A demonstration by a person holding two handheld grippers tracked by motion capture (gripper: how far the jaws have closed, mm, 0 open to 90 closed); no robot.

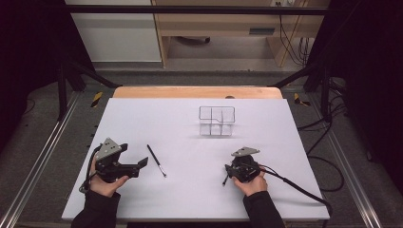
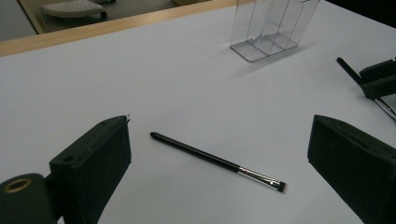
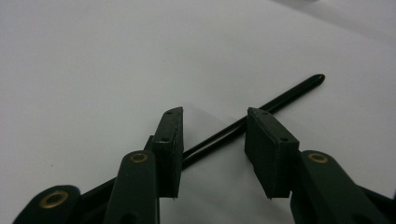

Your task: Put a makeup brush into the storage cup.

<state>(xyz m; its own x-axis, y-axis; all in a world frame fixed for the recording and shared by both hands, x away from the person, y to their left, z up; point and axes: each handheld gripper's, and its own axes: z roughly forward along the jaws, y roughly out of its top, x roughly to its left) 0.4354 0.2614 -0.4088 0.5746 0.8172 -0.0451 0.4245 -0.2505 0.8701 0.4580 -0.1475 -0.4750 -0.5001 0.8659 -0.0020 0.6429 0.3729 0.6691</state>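
Right claw is straddling a thin black brush lying flat on the white bench, near the front edge on the right side. The jaws are partly closed around the handle, but there's daylight on both sides, so nothing is gripped yet. I'd say the trick here is to get the pads low enough to skim the bench before squeezing, since the handle is skinny and will roll or skate out if I pinch it high. It also crosses the gap on a diagonal, so I'd twist the wrist to square up first.

Left claw is wide open and holding nothing, sitting near the front-left corner. A second brush lies on the bench just ahead of it, bristles toward the front edge.

Room-wise it's easy. The clear divided holder stands toward the back edge, about mid-bench, well apart from both claws, with bare bench between. Only worry: the right brush is close to the front edge, so a fumble could flick it off.
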